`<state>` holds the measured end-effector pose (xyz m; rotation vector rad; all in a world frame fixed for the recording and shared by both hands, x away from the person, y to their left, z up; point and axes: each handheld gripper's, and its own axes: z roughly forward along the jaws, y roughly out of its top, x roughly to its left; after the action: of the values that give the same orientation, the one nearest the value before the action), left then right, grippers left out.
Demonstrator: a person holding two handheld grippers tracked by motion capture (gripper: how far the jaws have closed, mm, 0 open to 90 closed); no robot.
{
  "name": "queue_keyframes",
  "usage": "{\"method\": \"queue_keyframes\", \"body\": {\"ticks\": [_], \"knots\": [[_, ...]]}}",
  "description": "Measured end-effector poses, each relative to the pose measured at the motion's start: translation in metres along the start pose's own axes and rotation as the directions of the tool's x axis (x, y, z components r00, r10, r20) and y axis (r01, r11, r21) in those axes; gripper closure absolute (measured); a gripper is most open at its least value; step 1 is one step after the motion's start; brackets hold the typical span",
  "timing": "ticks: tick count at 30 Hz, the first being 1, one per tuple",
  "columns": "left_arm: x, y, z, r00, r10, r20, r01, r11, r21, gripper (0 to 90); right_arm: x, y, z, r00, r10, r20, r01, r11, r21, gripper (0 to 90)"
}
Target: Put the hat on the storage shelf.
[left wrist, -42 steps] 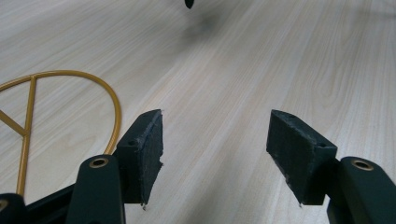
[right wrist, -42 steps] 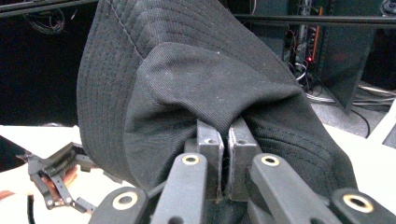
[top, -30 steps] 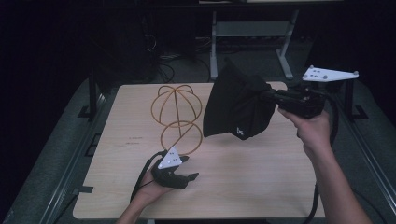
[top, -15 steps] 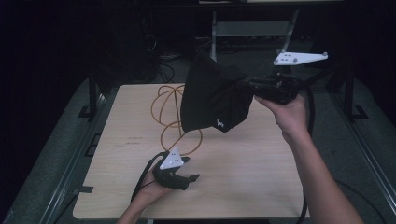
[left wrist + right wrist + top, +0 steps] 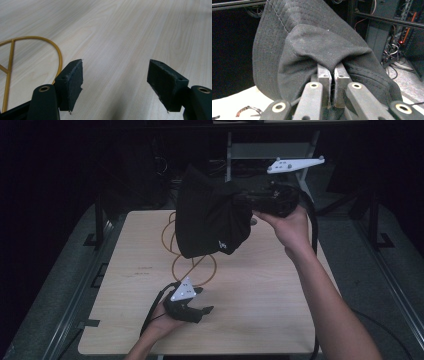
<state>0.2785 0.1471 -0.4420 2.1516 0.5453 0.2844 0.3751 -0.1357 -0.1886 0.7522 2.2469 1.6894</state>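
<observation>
The right claw (image 5: 331, 93) is pressed together on a fold of the black hat (image 5: 312, 50), whose cloth is pinched between the two pads and bunches up over them. In the high view the right claw (image 5: 245, 202) is held level, above the far part of the worktop (image 5: 280, 310), and the black hat (image 5: 210, 220) hangs from it in the air, over the wire hat stand (image 5: 192, 265). The left claw (image 5: 205, 309) is held low over the near part of the worktop, well apart from the hat; its jaws are spread, with nothing between them, and a curve of the wire hat stand (image 5: 58, 56) is seen just beside its one jaw.
</observation>
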Motion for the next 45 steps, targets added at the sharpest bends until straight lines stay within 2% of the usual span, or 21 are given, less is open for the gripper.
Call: {"method": "queue_keyframes", "body": {"ticks": [2,10,14,19,23,25,28,33,37,45], "knots": [[0.001,-0.001,0.001,1.0,0.002,0.0,-0.002,0.9999,0.011,28.6,0.002,0.006,0.007,1.0,-0.001,-0.006,0.001,1.0,0.008,86.4],[-0.003,-0.003,0.003,1.0,-0.003,0.008,0.003,1.0,0.007,28.7,0.008,0.019,0.043,0.9991,-0.021,-0.037,0.023,0.998,0.06,86.4],[-0.006,-0.002,0.004,0.9997,0.022,0.009,-0.023,0.9997,0.012,28.7,0.007,0.024,0.06,0.9991,-0.015,-0.041,0.019,0.996,0.091,86.3],[-0.012,-0.001,0.007,0.9977,0.064,0.02,-0.065,0.9974,0.032,28.7,0.006,0.028,0.076,0.9987,-0.009,-0.05,0.014,0.995,0.102,86.3],[-0.019,0.001,0.01,0.9931,0.116,0.017,-0.117,0.9917,0.054,28.7,0.004,0.03,0.086,0.9989,-0.003,-0.048,0.008,0.994,0.108,86.3],[-0.023,0.003,0.012,0.991,0.132,0.025,-0.133,0.9899,0.05,28.7,0.003,0.029,0.092,0.9988,0.005,-0.049,0.001,0.994,0.109,86.2],[-0.027,0.004,0.014,0.991,0.13,0.032,-0.131,0.9905,0.041,28.7,0.002,0.027,0.101,0.9988,0.017,-0.047,-0.011,0.994,0.112,86.2],[-0.029,0.005,0.018,0.9887,0.141,0.051,-0.144,0.9879,0.058,28.6,0.002,0.027,0.115,0.9989,0.026,-0.04,-0.021,0.993,0.118,86.1],[-0.029,0.005,0.018,0.9888,0.138,0.056,-0.141,0.9884,0.056,28.6,0.006,0.027,0.125,0.9993,0.01,-0.035,-0.006,0.992,0.129,86.0],[-0.029,0.006,0.018,0.9896,0.133,0.057,-0.135,0.9899,0.043,28.6,0.009,0.023,0.142,0.9993,0.012,-0.035,-0.006,0.987,0.159,85.5]]}}
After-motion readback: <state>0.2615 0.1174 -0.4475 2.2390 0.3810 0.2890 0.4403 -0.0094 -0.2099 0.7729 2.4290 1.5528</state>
